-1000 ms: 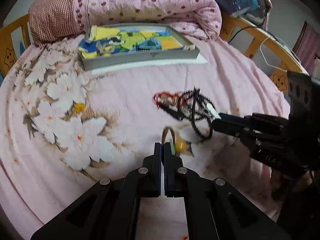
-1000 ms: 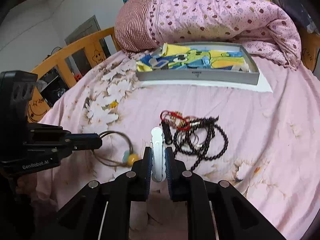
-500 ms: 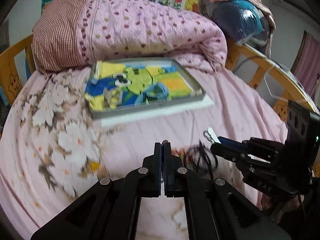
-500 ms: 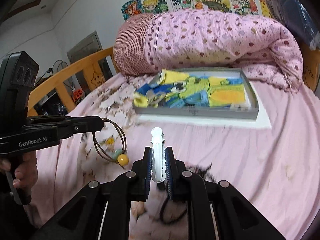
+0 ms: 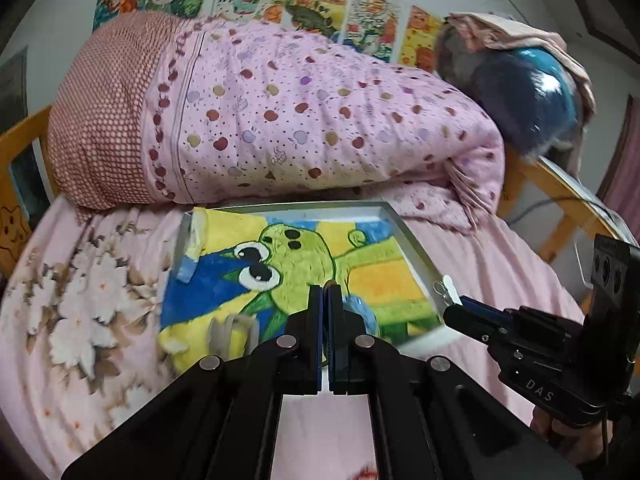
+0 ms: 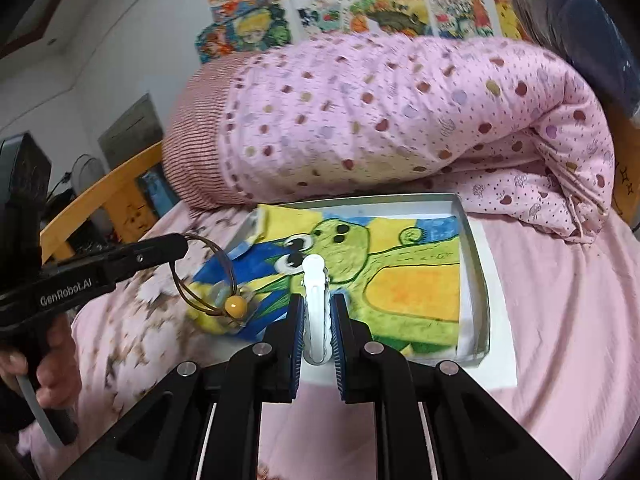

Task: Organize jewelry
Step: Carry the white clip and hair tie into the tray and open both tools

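My left gripper is shut on a thin brown cord bracelet. Its yellow bead dangles below the left gripper at the tray's near left corner. My right gripper is shut on a white hair clip that stands upright between the pads. The clip also shows at the right gripper's tip, by the tray's right rim. The shallow grey tray is lined with a yellow, blue and green cartoon cloth. A blue piece lies in it, partly hidden behind my left fingers.
A rolled pink dotted quilt lies right behind the tray. Wooden bed rails run along both sides. The flowered pink sheet spreads left of the tray. A person's hand grips the left handle.
Both grippers rose and moved forward from the jewelry pile on the sheet to the tray. The cord bracelet left the sheet and now hangs from the left gripper. The bead pile dropped out of view.
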`<state>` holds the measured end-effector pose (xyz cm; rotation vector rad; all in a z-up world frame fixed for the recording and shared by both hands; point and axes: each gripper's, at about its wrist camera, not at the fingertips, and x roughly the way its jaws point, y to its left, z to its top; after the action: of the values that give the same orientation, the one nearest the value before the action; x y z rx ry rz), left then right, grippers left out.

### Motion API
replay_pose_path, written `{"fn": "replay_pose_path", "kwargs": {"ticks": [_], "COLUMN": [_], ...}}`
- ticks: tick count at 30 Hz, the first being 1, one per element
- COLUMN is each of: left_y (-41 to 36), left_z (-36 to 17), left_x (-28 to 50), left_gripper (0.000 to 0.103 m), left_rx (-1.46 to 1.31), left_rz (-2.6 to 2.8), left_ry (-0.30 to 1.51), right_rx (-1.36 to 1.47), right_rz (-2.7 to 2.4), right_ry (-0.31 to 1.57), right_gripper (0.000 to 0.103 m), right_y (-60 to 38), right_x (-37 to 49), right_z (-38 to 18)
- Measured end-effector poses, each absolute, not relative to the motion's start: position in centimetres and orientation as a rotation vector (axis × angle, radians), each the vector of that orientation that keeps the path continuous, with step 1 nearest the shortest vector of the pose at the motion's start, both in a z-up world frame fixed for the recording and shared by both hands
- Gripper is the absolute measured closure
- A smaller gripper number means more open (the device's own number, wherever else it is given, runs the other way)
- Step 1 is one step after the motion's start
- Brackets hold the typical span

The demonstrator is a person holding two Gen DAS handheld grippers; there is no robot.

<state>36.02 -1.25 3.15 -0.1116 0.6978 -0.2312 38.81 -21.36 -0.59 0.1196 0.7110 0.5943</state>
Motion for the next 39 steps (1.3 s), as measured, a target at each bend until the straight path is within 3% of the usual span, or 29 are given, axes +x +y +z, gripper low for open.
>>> {"fn": "replay_pose_path", "kwargs": {"ticks": [11,23,24,25,27,31,33,35,38,39], "left_y": [-1.5,-0.5,-0.4,-0.2,-0.1,0.1,0.2,0.3,0.4,0.4], "left_z": [-4.3,-6.4,-6.2,-6.0,-5.4,-4.1,-3.4,-2.4,-1.0,-0.6], "left_x": [41.4,41.8,41.8,41.6,41.2,40.3,39.7,38.5,36.8,36.3], "left_gripper": [0.103,0.100,0.091,0.074,0.053,0.050,0.043,0.030,0.026,0.020], "left_rx": [-0.175,-0.297,-0.309,-0.314,-0.327,-0.332,-0.328,-0.324,-0.314,-0.308], "left_rz": [-0.206,-0.210,-0.210,-0.207,-0.191,-0.170,-0.161,-0.150,-0.130,-0.125], "left_ry": [0.836,0.903,0.902,0.898,0.870,0.834,0.815,0.777,0.727,0.720], "right_rx": [0.160,0.153,0.153,0.148,0.150,0.148,0.153,0.158,0.171,0.172], "right_rz": [0.538,0.506,0.503,0.496,0.495,0.479,0.463,0.451,0.441,0.443], "right_ry": [0.838,0.871,0.868,0.862,0.849,0.814,0.786,0.759,0.700,0.682], "right_gripper": [0.090,0.089,0.087,0.084,0.071,0.060,0.050,0.041,0.028,0.024], "right_y": [-21.1,-21.3,-21.4,-21.5,-21.7,-22.2,-22.8,-23.3,-24.3,-24.5], "right_x": [43.6,44.0,43.9,43.8,43.6,43.0,42.3,41.7,40.1,39.5], "right_z": [-6.4,-8.0,-7.9,-7.6,-7.2,-5.9,-4.9,-4.1,-2.2,-1.6]}}
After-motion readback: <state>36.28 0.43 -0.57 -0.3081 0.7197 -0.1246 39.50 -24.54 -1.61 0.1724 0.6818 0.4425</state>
